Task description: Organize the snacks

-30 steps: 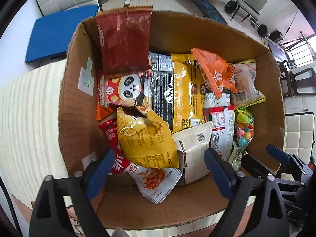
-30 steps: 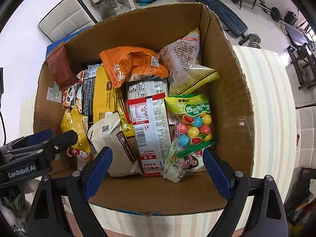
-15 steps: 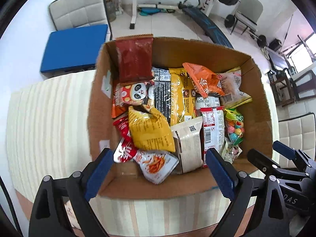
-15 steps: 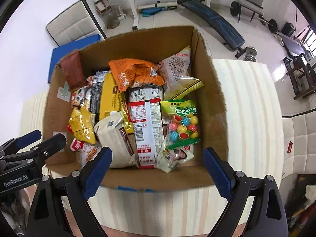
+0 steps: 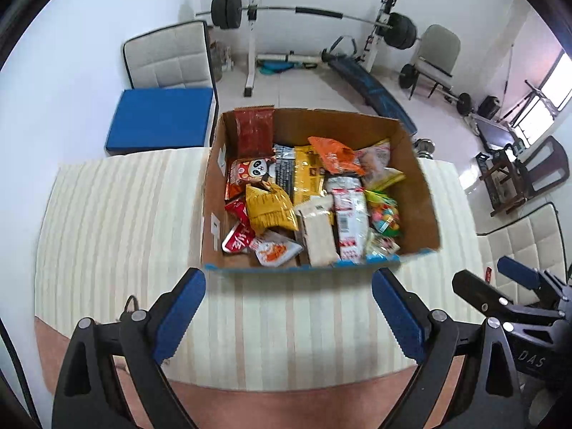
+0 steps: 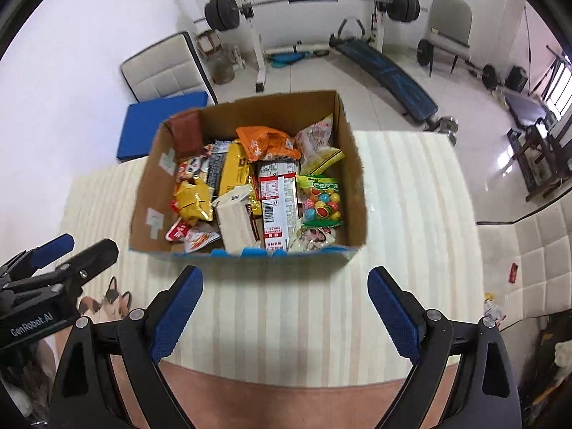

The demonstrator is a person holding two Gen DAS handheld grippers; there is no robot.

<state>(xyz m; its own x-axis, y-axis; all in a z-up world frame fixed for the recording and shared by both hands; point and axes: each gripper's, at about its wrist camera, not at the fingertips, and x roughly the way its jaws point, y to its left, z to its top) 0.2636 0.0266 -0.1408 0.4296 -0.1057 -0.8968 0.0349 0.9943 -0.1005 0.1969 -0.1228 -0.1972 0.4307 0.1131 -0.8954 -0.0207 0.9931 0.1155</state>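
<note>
An open cardboard box (image 5: 422,196) stands on a cream striped table (image 5: 118,221), packed with several snack bags. Among them are a yellow bag (image 5: 270,207), an orange bag (image 5: 332,153), a dark red packet (image 5: 254,132) leaning on the far wall, and a bag of coloured candy balls (image 5: 384,211). My left gripper (image 5: 287,282) hangs open above the table, in front of the box's near edge, holding nothing. In the right wrist view my right gripper (image 6: 284,279) is also open and empty before the same box (image 6: 354,186). The two grippers are side by side.
Striped tabletop (image 6: 411,214) spreads on both sides of the box. Behind the table are a blue mat (image 5: 161,121), a padded white chair (image 5: 168,57), a barbell rack (image 5: 307,10) and a weight bench (image 6: 389,71). Another padded seat (image 5: 525,239) stands to the right.
Both grippers have risen and drawn back from inside the box, which now looks smaller and farther off with table showing in front of it. Both have stayed open and empty.
</note>
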